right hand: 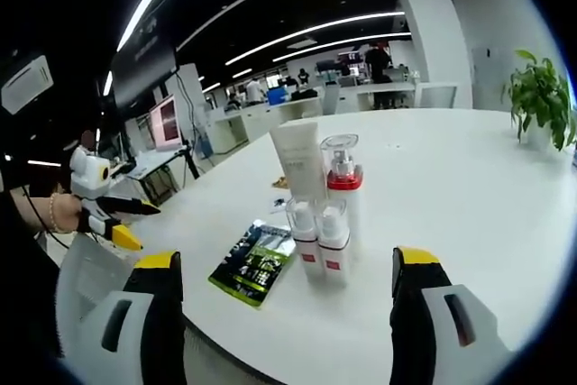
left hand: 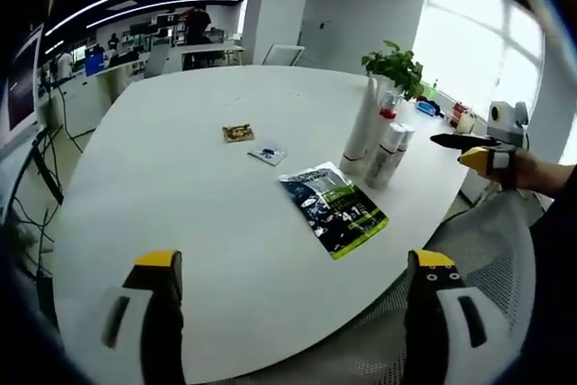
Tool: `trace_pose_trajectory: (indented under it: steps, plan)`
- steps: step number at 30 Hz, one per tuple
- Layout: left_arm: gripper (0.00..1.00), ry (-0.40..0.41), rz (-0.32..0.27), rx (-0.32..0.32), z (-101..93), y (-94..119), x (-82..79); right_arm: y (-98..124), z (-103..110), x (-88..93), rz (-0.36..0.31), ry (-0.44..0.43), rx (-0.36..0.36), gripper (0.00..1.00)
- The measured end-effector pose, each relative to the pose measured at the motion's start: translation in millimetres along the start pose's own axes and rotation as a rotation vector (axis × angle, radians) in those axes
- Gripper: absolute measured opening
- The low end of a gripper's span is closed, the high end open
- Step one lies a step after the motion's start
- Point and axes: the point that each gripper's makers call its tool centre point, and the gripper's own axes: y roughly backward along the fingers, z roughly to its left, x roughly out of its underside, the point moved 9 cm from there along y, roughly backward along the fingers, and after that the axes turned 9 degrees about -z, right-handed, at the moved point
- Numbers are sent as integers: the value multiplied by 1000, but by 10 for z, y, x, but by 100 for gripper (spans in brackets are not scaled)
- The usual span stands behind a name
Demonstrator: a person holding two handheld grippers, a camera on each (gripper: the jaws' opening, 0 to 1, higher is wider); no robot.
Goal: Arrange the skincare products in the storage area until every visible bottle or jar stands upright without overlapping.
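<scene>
bright window [left hand: 478, 42] glare, ceiling strip lights [right hand: 334, 24], fisheye-warped edges.

Open-plan office, seen from a large round meeting table

A wide white table [left hand: 207, 196] stands in a big room with a dark ceiling crossed by long strip lights [right hand: 306, 38]. Behind it run rows of desks [right hand: 270, 114] with monitors [right hand: 167, 122], people working at them, and a thick white pillar [left hand: 275, 6]. A mesh office chair [left hand: 487, 250] is pulled up to the table, a potted plant [right hand: 541, 92] sits on it, and bright windows [left hand: 487, 51] line one side.
</scene>
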Motion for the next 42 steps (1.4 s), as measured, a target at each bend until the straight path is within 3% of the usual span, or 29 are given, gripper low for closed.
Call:
trace_pose_trajectory:
  steps: [6, 10, 16, 21, 27, 32, 37, 42]
  plan:
    - [99, 30, 7, -16, -28, -81, -18, 7, 3, 7, 0, 5, -4, 95]
    - [99, 55, 12, -47, -42, -219, -71, 3, 14, 8, 2, 15, -9, 95]
    - [99, 78, -29, -101, -119, -428, -166, 2, 22, 10, 3, 16, -14, 94]
    - [98, 90, -28, -111, -146, -626, -230, 1, 38, 2, 6, 12, -21, 94]
    - [94, 83, -4, -127, -163, -840, -317, -4, 36, 0, 8, 9, -24, 94]
    - [91, 152, 10, -168, -69, -1045, -387, -8, 27, 10, 13, 5, -20, 93]
    - [91, 140, 36, -195, -65, -1167, -407, -8, 26, 15, 19, 7, -17, 93]
    - [91, 215, 58, -211, -52, -1361, -442, -10, 19, 21, 23, 5, -11, 93]
